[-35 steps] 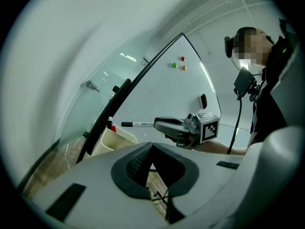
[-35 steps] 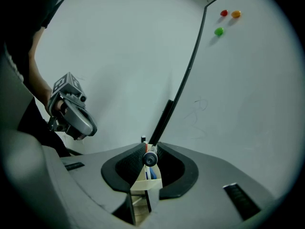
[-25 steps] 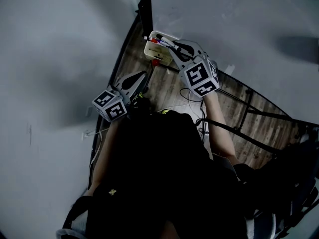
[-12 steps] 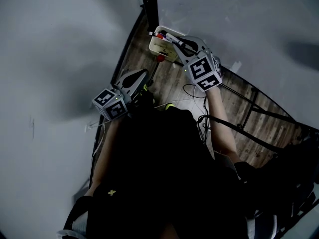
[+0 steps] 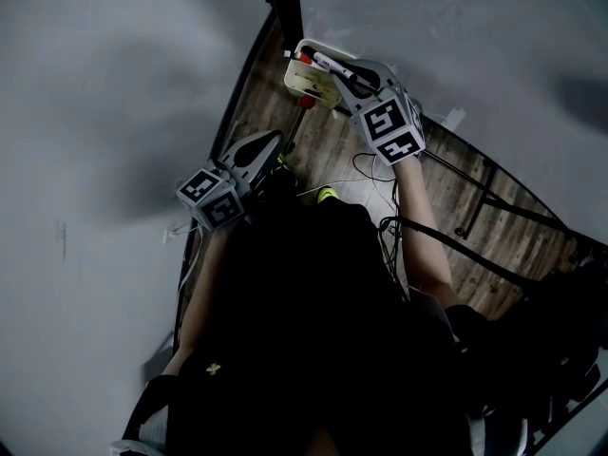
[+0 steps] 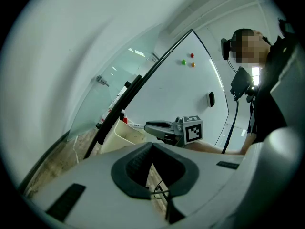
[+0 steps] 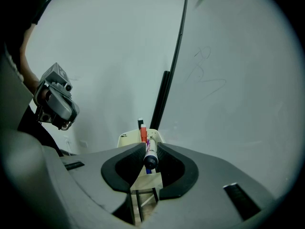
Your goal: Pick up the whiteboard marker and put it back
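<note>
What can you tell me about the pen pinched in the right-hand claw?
It is a slim whiteboard marker with a white barrel that carries some purple print, and a dark, rounded end facing the camera. It looks like smooth plastic. The right gripper clamps it between both jaws. It lies along them and points away toward the cream holder, where a red-capped marker stands. Whether its far tip touches the holder cannot be told.

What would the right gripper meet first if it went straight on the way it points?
Probably the cream box just ahead; the whiteboard marker in the right gripper's fingers would touch it first, though depth is unclear.
</note>
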